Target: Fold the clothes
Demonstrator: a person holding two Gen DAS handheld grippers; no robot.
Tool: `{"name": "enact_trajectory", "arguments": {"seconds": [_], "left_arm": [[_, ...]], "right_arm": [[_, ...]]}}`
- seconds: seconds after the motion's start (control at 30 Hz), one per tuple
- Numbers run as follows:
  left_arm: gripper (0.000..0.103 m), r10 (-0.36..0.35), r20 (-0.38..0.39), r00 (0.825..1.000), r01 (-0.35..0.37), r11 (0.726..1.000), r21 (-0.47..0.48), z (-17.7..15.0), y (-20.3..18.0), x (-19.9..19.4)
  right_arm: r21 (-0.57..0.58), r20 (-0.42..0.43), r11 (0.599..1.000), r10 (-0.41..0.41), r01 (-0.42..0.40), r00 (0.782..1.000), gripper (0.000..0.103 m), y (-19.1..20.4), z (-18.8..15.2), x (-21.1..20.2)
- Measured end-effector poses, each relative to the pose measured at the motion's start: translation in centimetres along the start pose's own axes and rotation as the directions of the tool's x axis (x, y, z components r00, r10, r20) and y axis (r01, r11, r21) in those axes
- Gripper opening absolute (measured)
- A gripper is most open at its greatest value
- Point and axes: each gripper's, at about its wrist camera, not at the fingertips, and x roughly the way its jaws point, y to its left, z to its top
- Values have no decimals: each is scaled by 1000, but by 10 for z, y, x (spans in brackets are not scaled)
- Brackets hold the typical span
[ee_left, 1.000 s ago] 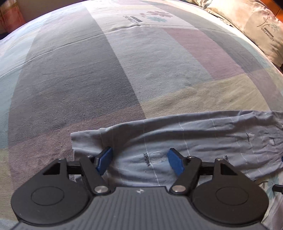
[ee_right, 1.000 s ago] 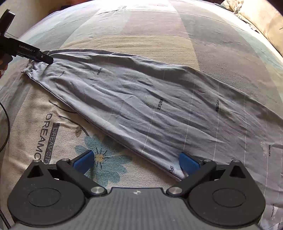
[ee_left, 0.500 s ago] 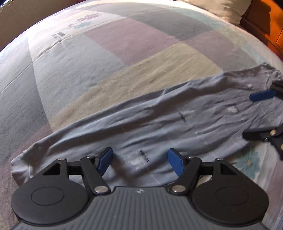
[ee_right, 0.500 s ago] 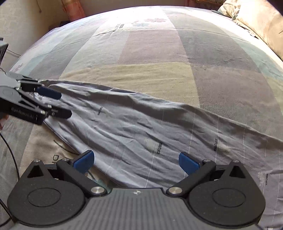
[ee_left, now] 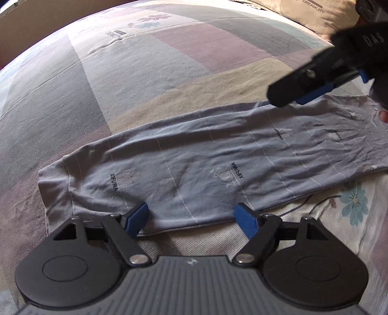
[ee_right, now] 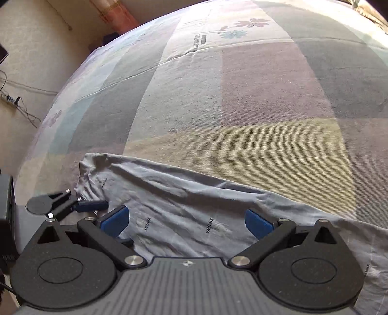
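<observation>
A long grey garment (ee_left: 218, 160) lies flat across the patchwork bed (ee_left: 145, 72). The left gripper (ee_left: 194, 218) hovers over its near edge by the cuffed end, jaws wide and opening, nothing gripped between them. The right gripper (ee_right: 186, 221) hangs above the cloth farther along, jaws spread wide, holding nothing.

A patchwork bedsheet (ee_left: 169, 80) covers the bed, a pillow (ee_left: 312, 14) at its head.
</observation>
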Motion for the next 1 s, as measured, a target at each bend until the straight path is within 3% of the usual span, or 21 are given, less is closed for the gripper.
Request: {"name": "enact_trajectory", "arguments": {"seconds": [0.13,0.3,0.37,0.47,0.6,0.73,0.87,1.0], "left_arm": [[81,-19,18,1000,19,1000,20,-13,2,-3],[82,-24,24,999,23,998,53,-15,2,-4],[82,-34,32,999,32,999,44,-18,5,-6],[82,-37,26,999,35,997,69,-19,5,-11],[81,-15,21,1000,14,999,35,-15,15,-18],[80,55,13,998,-56,998,20,-11,34,-19],[80,98,48,994,-98,995,0,-1,47,-20],[80,44,102,994,-39,998,-51,22,43,-9]], "right_arm": [[109,-17,993,-32,34,999,103,20,14,36],[166,-25,975,-147,149,989,103,25,25,81],[123,-22,977,-170,172,985,103,29,33,85],[50,-31,988,-145,146,989,103,27,38,82],[-19,-48,992,-123,123,991,103,24,29,58],[-96,7,977,-190,189,982,103,22,-4,23],[-157,66,943,-285,292,956,103,12,-51,1],[-112,128,926,-345,359,930,103,4,-77,1]]}}
